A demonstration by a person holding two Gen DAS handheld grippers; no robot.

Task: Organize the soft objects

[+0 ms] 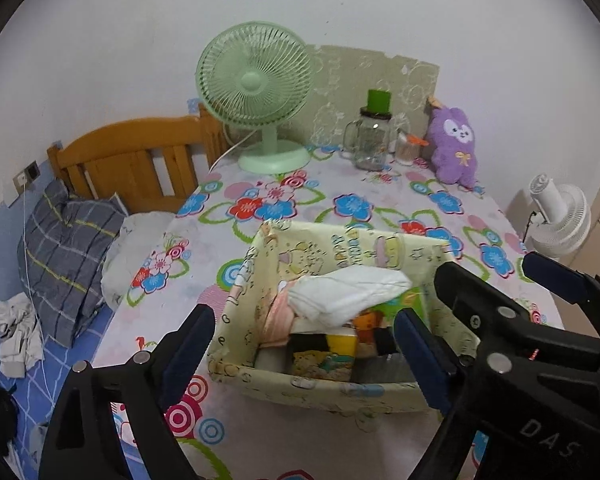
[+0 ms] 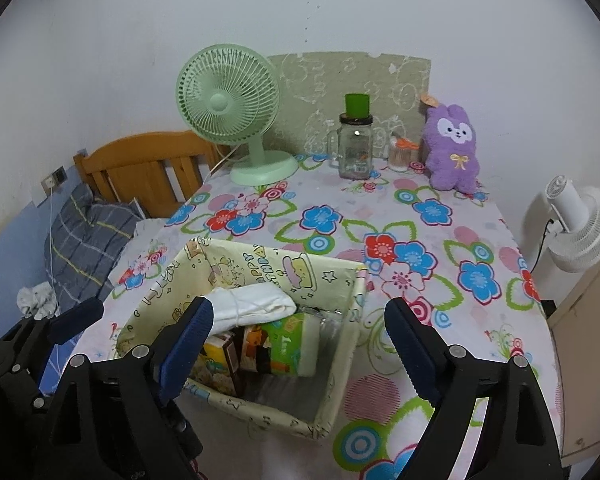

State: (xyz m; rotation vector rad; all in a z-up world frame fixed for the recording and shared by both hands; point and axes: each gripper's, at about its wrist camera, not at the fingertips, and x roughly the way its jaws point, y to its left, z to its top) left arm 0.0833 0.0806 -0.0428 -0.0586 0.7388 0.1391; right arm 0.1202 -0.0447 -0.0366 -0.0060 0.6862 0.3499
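A pale yellow cartoon-print fabric box stands on the flowered tablecloth. A folded white cloth lies on top of its contents, above a pink cloth, a green tissue pack and small cartons. My left gripper hovers open over the box's near side, with nothing between its fingers. My right gripper is open too, just right of the left one and above the box. A purple plush bunny sits upright against the wall at the table's far right.
A green desk fan and a glass jar with a green lid stand at the back of the table. A white fan stands beyond the right edge. Left of the table is a bed with a wooden headboard and a plaid pillow.
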